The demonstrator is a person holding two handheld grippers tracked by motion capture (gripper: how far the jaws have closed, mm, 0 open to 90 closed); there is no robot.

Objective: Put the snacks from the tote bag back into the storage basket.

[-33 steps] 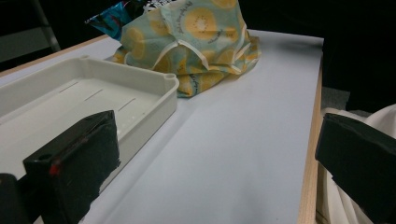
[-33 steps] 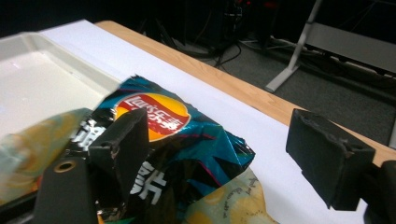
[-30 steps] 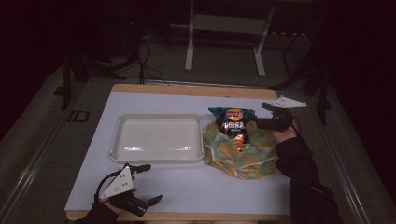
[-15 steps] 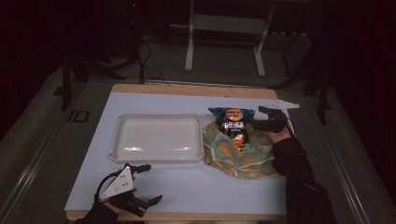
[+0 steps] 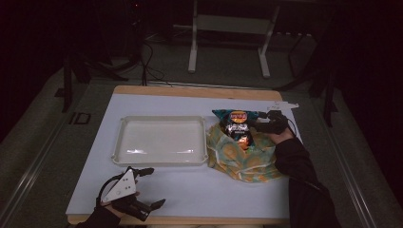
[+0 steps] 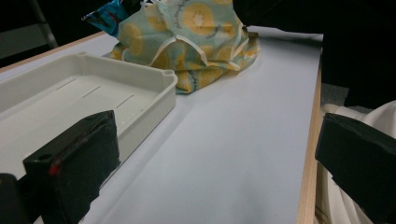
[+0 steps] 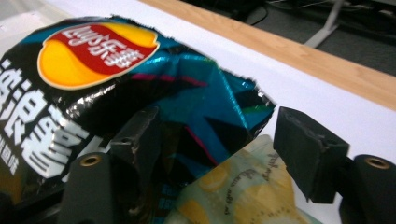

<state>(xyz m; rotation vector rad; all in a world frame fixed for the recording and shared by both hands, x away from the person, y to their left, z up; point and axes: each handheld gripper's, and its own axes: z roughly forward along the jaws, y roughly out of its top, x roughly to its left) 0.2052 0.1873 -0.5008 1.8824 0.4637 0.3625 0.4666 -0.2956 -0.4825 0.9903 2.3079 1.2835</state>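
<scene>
Well, right of centre, the shiny blue-and-black crisp packet (image 5: 236, 124) stands half-buried in the yellow-patterned cloth bag (image 5: 240, 159); the right tool (image 5: 259, 125), jaws just narrowing, straddles its corner, contact unclear. The left tool (image 5: 149, 187) gapes wide, lower left.

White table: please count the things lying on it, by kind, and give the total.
Shiny blue and black crisp bag: 1
Green and yellow patterned cloth bag: 1
Cream rectangular plastic tray: 1
Total: 3
</scene>
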